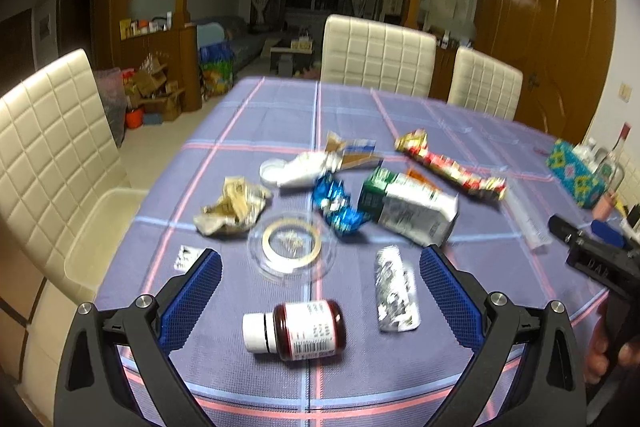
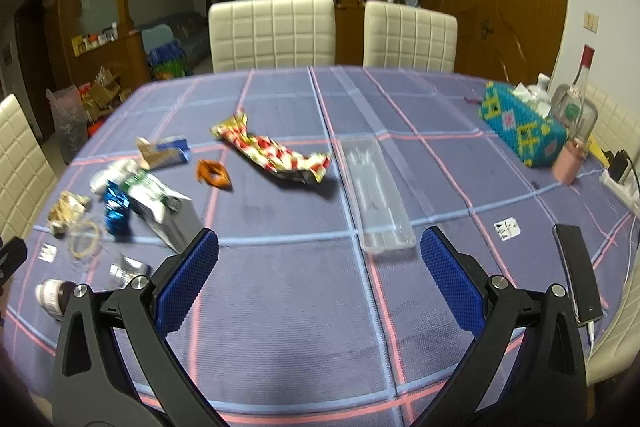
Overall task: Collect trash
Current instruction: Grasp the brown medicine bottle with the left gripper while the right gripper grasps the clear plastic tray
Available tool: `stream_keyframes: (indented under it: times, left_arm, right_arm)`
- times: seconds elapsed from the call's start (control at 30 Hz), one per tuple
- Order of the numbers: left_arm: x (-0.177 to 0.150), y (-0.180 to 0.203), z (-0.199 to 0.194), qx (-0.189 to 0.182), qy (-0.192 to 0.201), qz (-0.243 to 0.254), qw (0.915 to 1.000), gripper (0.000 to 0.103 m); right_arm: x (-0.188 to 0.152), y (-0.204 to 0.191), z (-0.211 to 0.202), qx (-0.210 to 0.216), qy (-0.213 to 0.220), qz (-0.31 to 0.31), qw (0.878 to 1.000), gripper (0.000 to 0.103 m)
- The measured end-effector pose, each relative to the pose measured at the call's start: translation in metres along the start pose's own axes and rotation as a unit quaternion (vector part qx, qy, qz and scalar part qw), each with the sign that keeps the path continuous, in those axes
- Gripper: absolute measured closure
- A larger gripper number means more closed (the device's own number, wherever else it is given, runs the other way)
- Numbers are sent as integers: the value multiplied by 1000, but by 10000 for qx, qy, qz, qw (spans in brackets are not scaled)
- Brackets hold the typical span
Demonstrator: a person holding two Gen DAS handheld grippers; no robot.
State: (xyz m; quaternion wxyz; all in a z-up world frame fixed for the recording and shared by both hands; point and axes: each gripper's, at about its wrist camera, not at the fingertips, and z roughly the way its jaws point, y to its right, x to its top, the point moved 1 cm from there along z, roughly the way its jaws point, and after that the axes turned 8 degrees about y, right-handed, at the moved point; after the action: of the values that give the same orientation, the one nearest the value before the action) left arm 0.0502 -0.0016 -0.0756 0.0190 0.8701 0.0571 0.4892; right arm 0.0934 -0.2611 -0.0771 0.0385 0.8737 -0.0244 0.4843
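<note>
My left gripper (image 1: pixel 320 267) is open and empty above the near table edge. A dark red pill bottle with a white cap (image 1: pixel 296 329) lies between its fingers, with a silver blister pack (image 1: pixel 396 291) to the right. Beyond lie a clear lid with a tape ring (image 1: pixel 291 243), a crumpled beige wrapper (image 1: pixel 232 207), a blue foil wrapper (image 1: pixel 336 203), a green-white carton (image 1: pixel 408 207), a white tube (image 1: pixel 304 169) and a red-yellow snack wrapper (image 1: pixel 448 165). My right gripper (image 2: pixel 320 251) is open and empty, near a clear plastic tray (image 2: pixel 376 195).
A translucent bin (image 1: pixel 108 227) stands on the chair at the left. White chairs (image 2: pixel 272 31) line the far side. A beaded tissue box (image 2: pixel 520 123), a pink cup (image 2: pixel 568 161), a bottle, a power strip and a phone (image 2: pixel 578 271) sit at the right edge.
</note>
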Motion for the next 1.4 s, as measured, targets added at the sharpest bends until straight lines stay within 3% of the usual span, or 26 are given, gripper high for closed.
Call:
stream_keyframes:
  times: [0.17,0.3,0.43,0.5,0.53,0.6,0.63,0.83,1.13,1.4]
  left_arm:
    - [-29,-4,34,305,-756,9,9967,6]
    - [-44,-4,47,413,-1111,59,9929,6]
    - [-50,-3,61,351,-1349,-34,9902,7]
    - [-49,0,64,389,-1297,25,9908,8]
    - [-48,1,65,377,-1283,49,9910,12]
    - [-46,5,64,424,-1234,151,9913,33]
    - [-44,7,64,379,-1215,159,9917,33]
    - [-40,8,62,81,-1212,-51,9926,33]
    - [-22,10,35,197,-604,111,9979,33]
    - [-12,-17,21,334,-343,-7,9989,33]
  right_arm:
    - [-3,16,38,-216,-300,-112,9993,3]
    - [-4,35,77,-332,-738,-130,9966,3]
    - [-7,47,102,-169,-1067,82,9941,4]
    - [-9,46,110,-98,-1129,112,9935,4]
    - [-11,44,112,-58,-1170,79,9931,11]
    - [-16,39,114,40,-1310,44,9914,34]
    - [-18,37,113,212,-1290,140,9913,49]
    - [-24,23,96,380,-1127,45,9929,51]
    - [-4,6,47,584,-569,-224,9964,51]
    - [5,-32,22,920,-369,-618,9932,51]
